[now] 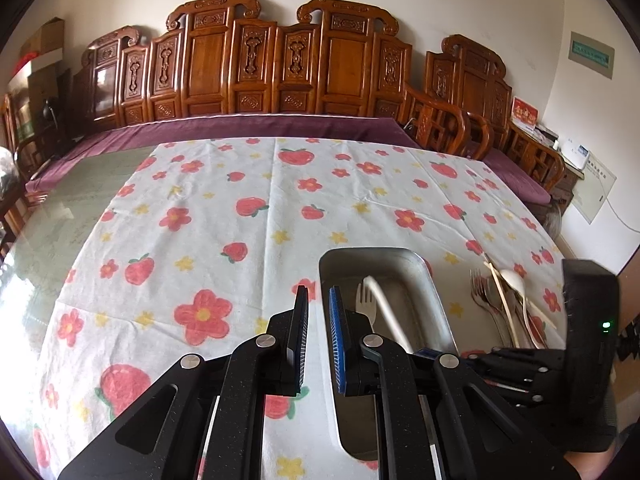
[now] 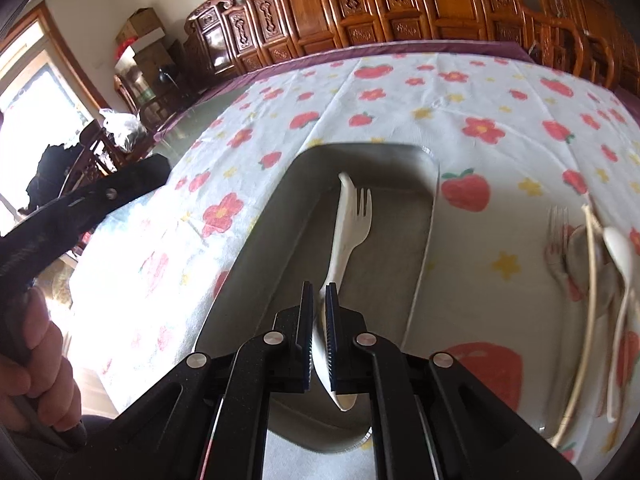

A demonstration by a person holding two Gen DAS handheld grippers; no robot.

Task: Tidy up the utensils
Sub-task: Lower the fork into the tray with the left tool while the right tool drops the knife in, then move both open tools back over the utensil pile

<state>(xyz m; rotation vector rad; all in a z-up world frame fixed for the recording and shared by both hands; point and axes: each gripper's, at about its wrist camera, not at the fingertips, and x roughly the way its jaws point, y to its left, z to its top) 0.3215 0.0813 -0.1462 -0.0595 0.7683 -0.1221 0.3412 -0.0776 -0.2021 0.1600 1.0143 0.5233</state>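
Left wrist view: we see the left gripper (image 1: 318, 300) with its jaws nearly closed and nothing between them, above the flowered tablecloth (image 1: 224, 216) just beside the metal tray (image 1: 424, 276). A white fork (image 1: 366, 300) lies in the tray; loose utensils (image 1: 508, 300) lie heaped near the table's right edge.

Right wrist view: we see the right gripper (image 2: 319, 292) clamped on a white utensil (image 2: 340, 240) over the tray (image 2: 434, 196), above the fork (image 2: 358, 220). The heap (image 2: 592, 264) lies on the cloth (image 2: 420, 96) right of the tray.
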